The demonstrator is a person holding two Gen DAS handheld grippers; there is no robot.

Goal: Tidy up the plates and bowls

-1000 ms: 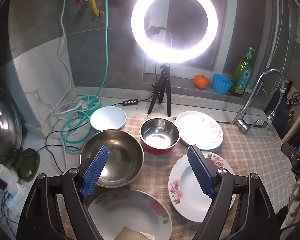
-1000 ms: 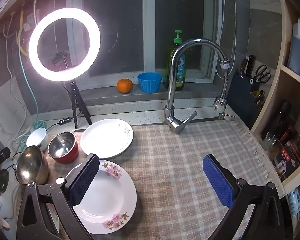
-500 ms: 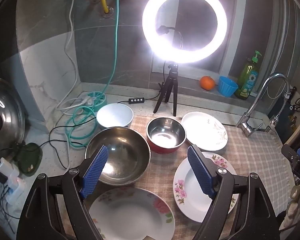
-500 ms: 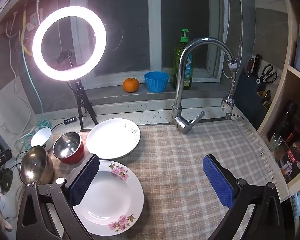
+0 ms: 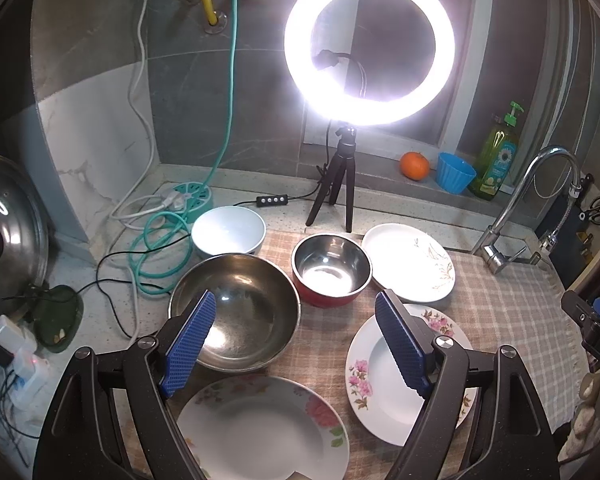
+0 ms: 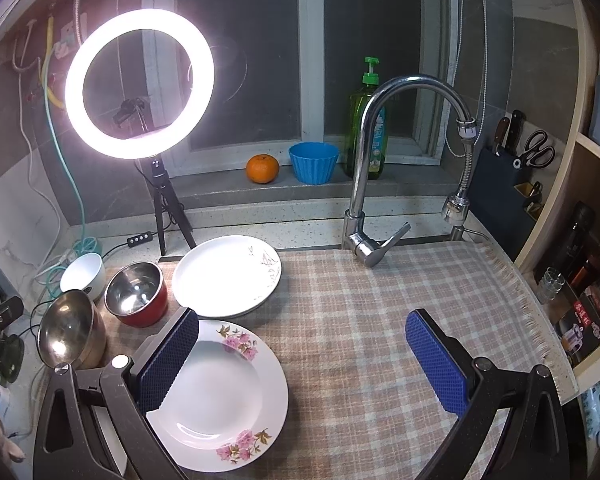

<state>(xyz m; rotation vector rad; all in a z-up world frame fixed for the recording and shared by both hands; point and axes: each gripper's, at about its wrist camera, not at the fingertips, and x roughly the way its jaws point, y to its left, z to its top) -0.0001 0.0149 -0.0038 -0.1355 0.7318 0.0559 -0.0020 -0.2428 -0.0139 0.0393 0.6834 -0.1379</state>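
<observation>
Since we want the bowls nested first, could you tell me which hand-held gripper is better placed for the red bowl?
Probably the left hand-held gripper: the red bowl lies just ahead between its open fingers, while it sits far left of the right hand-held gripper.

3 plates (image 5: pixel 410 264), 3 bowls (image 5: pixel 236 312), apparently unstacked

a lit ring light (image 5: pixel 370 44) stands on a tripod; an orange (image 6: pixel 262 168), blue cup (image 6: pixel 314 162) and green soap bottle (image 6: pixel 367 140) line the sill behind the faucet (image 6: pixel 384 168).

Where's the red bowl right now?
In the left wrist view the red bowl sits mid-counter on the checked cloth, between the large steel bowl and the plain white plate.
</observation>
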